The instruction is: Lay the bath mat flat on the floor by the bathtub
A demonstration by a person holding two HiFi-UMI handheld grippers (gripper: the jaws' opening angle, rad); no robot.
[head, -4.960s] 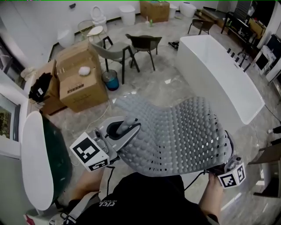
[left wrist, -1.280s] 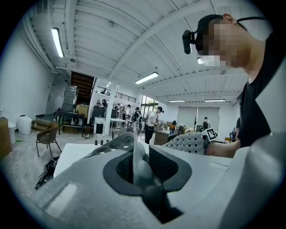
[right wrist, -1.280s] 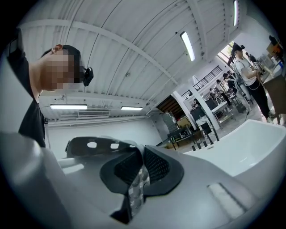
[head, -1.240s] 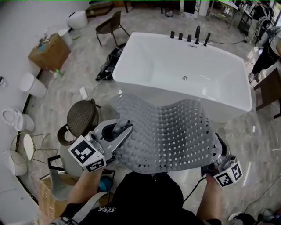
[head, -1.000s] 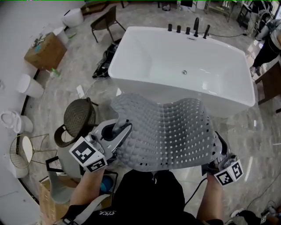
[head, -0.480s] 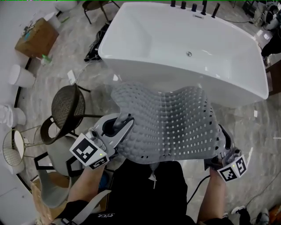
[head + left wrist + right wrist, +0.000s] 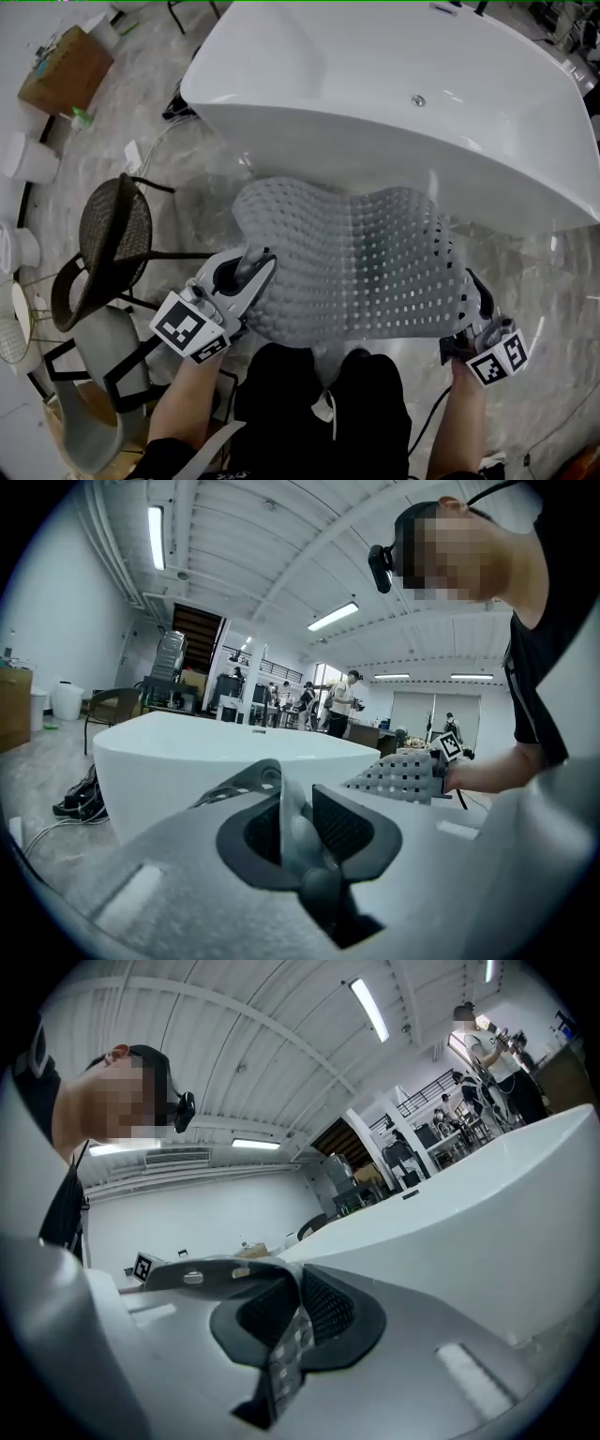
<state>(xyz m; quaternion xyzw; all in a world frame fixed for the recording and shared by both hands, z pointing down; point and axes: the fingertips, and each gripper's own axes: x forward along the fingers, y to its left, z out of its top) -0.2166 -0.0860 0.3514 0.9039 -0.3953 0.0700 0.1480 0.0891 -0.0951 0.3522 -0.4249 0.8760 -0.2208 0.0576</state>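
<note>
By the bathtub (image 7: 309, 84), bath mat (image 7: 366, 267) lowered, left gripper (image 7: 257, 269), right gripper (image 7: 472, 296) clenched on it

The right claw (image 7: 292, 1309) pinches the bath mat (image 7: 281, 1363) edge before the white bathtub (image 7: 487, 1222).

Bright overhead strip lighting, fisheye-warped edges, blurred foreground in the gripper views.

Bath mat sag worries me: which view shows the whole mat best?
Head view: the whole bath mat hangs between left gripper and right gripper. Left gripper view shows a pinched edge and the far corner; right gripper view just a pinched strip.
</note>
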